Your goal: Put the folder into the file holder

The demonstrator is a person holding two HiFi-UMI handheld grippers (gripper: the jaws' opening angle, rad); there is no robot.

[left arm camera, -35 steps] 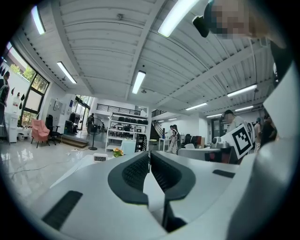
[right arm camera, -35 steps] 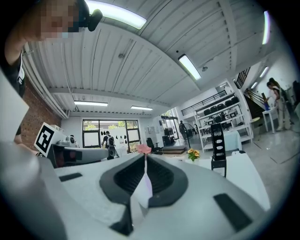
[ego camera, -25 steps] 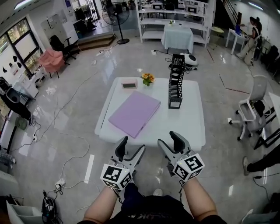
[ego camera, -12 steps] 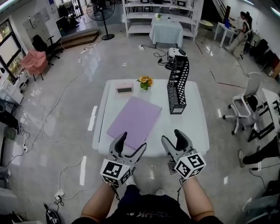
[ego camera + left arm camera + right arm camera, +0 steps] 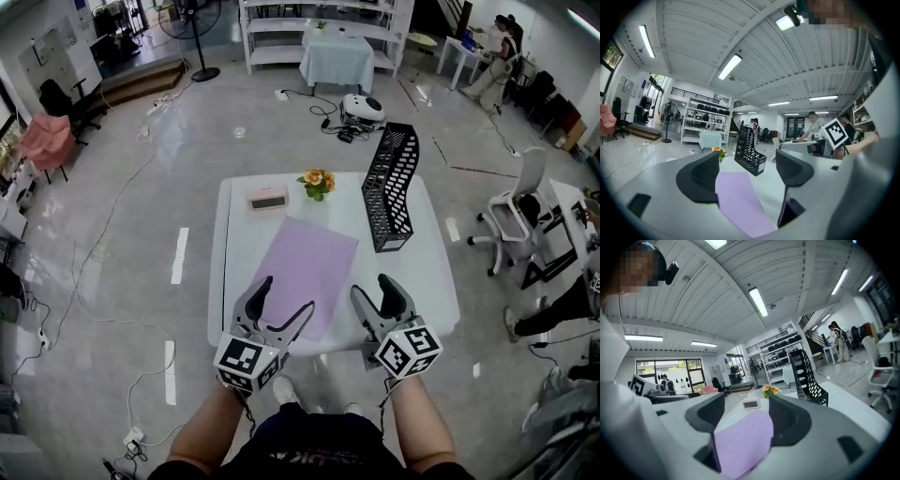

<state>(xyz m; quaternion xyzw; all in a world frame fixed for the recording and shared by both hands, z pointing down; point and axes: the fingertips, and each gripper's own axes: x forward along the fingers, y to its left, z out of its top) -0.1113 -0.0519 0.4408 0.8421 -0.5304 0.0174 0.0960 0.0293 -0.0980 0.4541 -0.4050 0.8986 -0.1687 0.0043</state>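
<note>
Nothing's done: your left fingers (image 5: 255, 298) and right fingers (image 5: 392, 292), just spread, grasp nothing; folder (image 5: 305, 272) lies ahead, file holder (image 5: 392, 187) beyond

A glossy pale grey tiled floor (image 5: 122, 206) spreads wide around a white square table (image 5: 427, 281) in the middle. Beyond it stand white metal shelving (image 5: 319, 14), a small cloth-draped table (image 5: 336, 61) and a black pedestal fan (image 5: 195, 23). A pink armchair (image 5: 45, 141) sits left, a white swivel chair (image 5: 511, 220) right. Long tube lights (image 5: 730, 66) line the ribbed white ceiling (image 5: 693, 37). The large windows (image 5: 670, 369) look full-height, perhaps.
</note>
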